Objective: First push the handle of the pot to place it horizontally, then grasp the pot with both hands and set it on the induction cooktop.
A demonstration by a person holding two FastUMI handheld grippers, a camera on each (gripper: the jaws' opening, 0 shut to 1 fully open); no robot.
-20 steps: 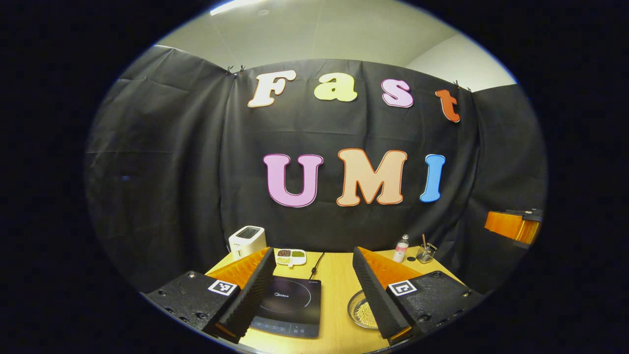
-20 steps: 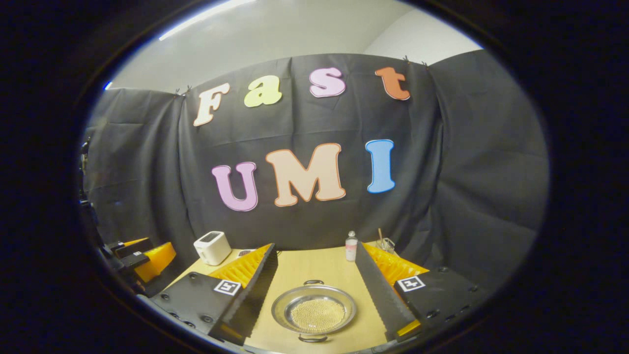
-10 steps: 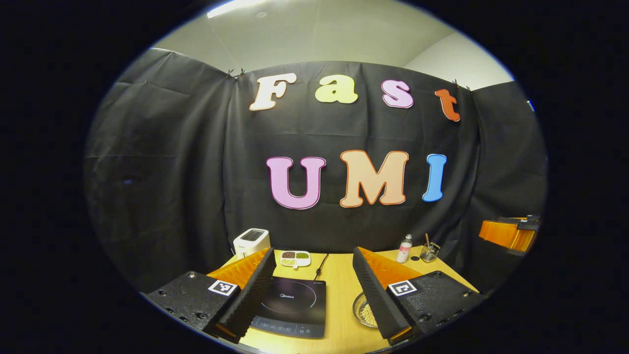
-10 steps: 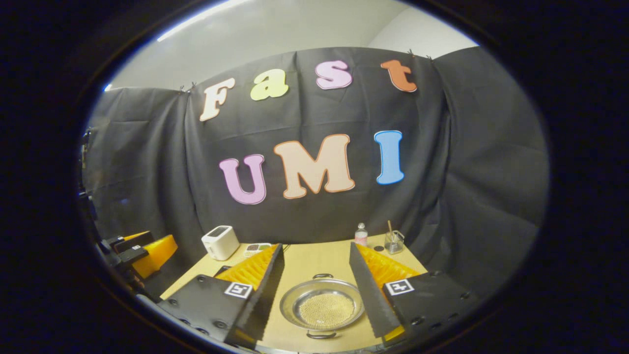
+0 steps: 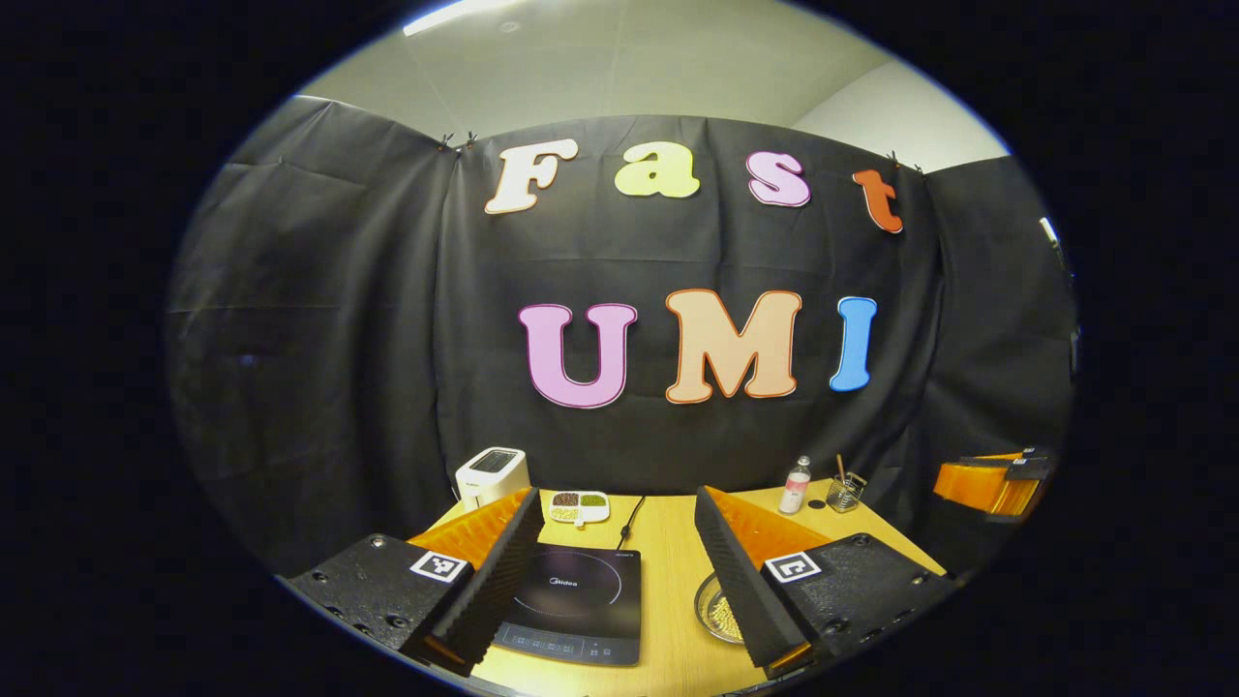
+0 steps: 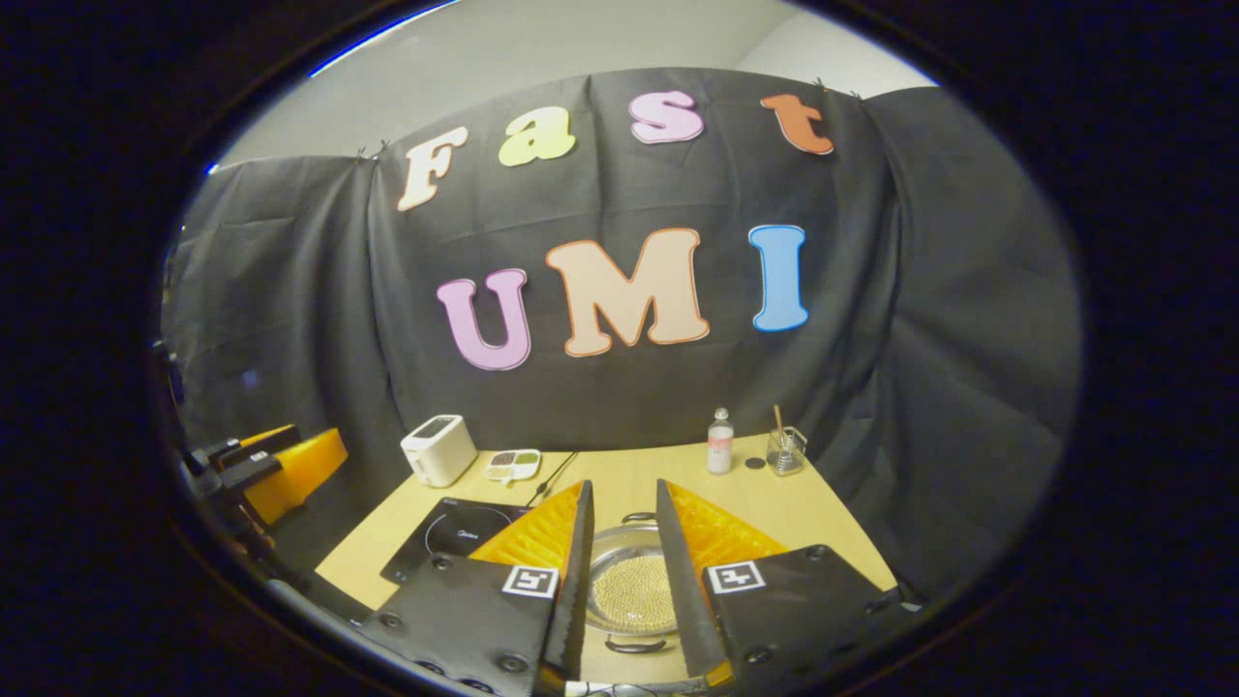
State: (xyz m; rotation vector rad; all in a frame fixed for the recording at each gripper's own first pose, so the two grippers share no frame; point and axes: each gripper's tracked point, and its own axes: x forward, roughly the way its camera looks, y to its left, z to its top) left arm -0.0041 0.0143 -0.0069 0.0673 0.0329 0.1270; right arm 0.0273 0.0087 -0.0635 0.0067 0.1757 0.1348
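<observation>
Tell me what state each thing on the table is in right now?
Pot: on the table, holding small beads, handles near and far.
Cooktop: bare, nothing on it.
Left tool: open wide.
Right tool: narrowed, not gripping, above the pot.
Toaster: slots empty.

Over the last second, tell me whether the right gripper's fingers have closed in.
Yes. In the right gripper view, the right gripper has narrowed its gap: its fingers now overlap the pot rim on both sides, where earlier they flanked it. They are not touching each other.

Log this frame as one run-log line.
left gripper: open, above cooktop | right gripper: jaws narrowed, nothing gripped, above pot | pot on table
</observation>
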